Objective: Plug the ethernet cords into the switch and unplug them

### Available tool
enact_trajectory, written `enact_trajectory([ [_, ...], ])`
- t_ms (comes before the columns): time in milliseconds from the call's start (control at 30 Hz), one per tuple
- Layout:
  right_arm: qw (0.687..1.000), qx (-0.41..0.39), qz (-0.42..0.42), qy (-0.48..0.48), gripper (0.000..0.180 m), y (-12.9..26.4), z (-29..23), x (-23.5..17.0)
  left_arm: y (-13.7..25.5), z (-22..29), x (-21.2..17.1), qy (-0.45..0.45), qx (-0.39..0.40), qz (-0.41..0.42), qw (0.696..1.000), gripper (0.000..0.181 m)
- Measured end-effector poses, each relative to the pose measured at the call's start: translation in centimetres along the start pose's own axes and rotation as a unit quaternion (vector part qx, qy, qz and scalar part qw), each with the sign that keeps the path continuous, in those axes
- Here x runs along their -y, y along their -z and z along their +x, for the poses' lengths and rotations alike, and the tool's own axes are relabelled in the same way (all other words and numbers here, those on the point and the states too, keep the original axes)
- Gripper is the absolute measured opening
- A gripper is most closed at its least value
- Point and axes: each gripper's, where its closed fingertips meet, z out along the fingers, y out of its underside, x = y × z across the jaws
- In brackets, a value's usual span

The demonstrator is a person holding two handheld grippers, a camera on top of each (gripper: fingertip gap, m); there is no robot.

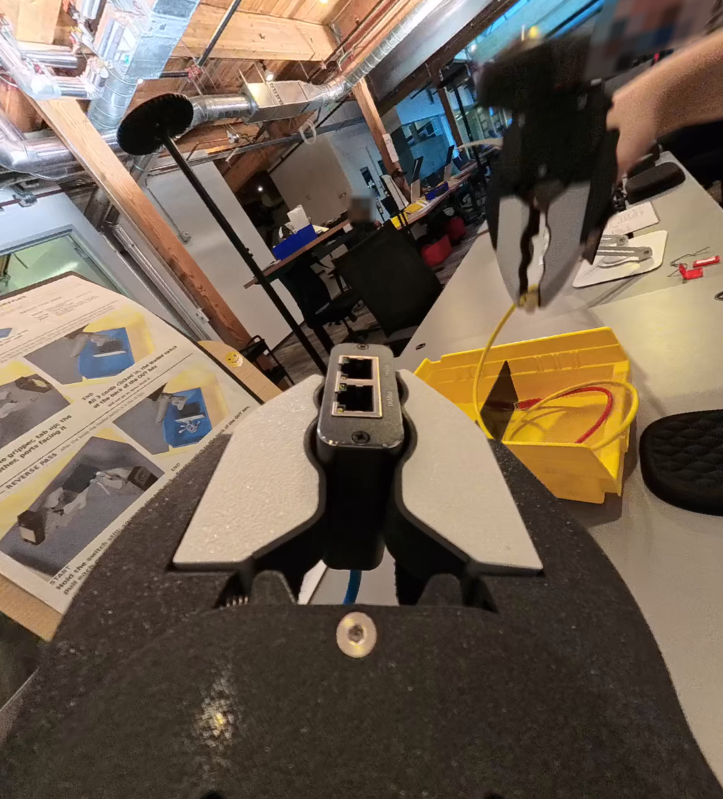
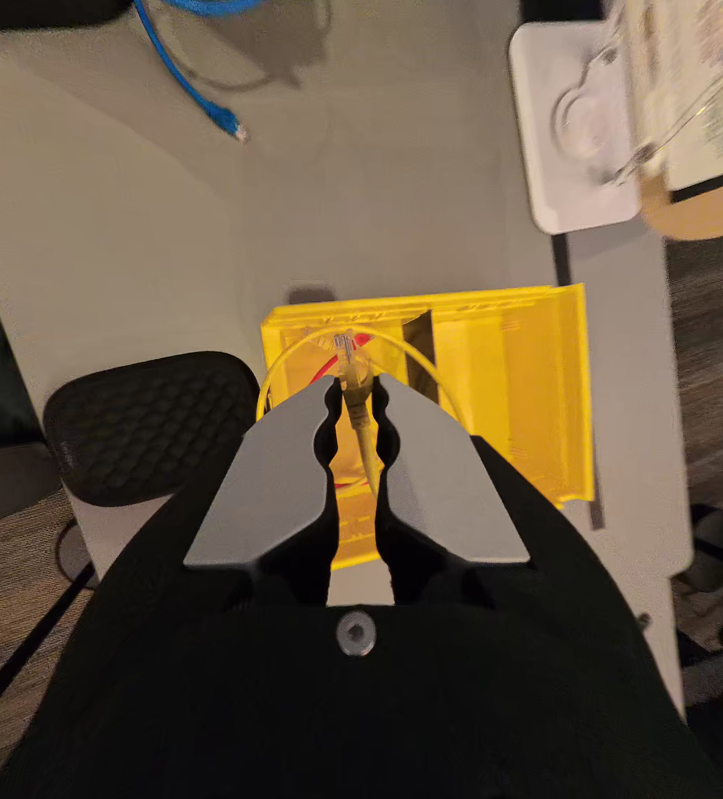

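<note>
My left gripper [image 1: 359, 385] is shut on a black switch [image 1: 357, 415] and holds it up, two empty ports facing away from the camera. A blue cord [image 1: 353, 588] shows below it between the fingers. My right gripper [image 2: 353, 380] is shut on the yellow cord's plug [image 2: 351, 372], held above the yellow bin [image 2: 502, 389]. In the left wrist view the right gripper [image 1: 530, 298] hangs up and to the right of the switch, with the yellow cord [image 1: 481, 380] trailing down into the bin [image 1: 567, 458]. A red cord [image 1: 593, 410] lies in the bin.
A blue cord end [image 2: 221, 116] lies on the grey table [image 2: 351, 216]. A black padded rest [image 2: 152, 423] sits beside the bin. An instruction sheet [image 1: 70, 410] lies at left. A white tray [image 2: 567, 129] stands at the table's far side. Spacing between my two grippers at the tips: around 25 cm. My right gripper is the nearer one to the black padded rest [image 2: 152, 423]: about 25 cm, against 40 cm.
</note>
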Motion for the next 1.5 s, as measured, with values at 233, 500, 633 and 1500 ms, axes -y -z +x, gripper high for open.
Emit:
enact_trajectory([
  [233, 0.997, 0.029, -0.019, -0.067, 0.015, -9.0, -0.6, -6.6, -0.1, 0.5, 0.1, 0.017, -0.025, 0.005, 1.0, 0.026],
  [500, 0.973, 0.149, -0.072, -0.159, 0.023, -12.8, -3.8, -10.3, -0.5, 1.3, -0.5, 0.021, -0.049, -0.006, 0.999, 0.027],
  [633, 0.972, 0.169, -0.024, -0.159, 0.027, -10.1, -4.0, -9.0, -0.7, 1.4, -0.6, 0.025, -0.05, -0.007, 0.998, 0.027],
  [1500, 0.994, -0.089, 0.026, -0.052, 0.026, -5.3, -5.3, -12.2, 2.1, 3.3, 3.1, 0.147, -0.206, 0.116, 0.96, 0.025],
])
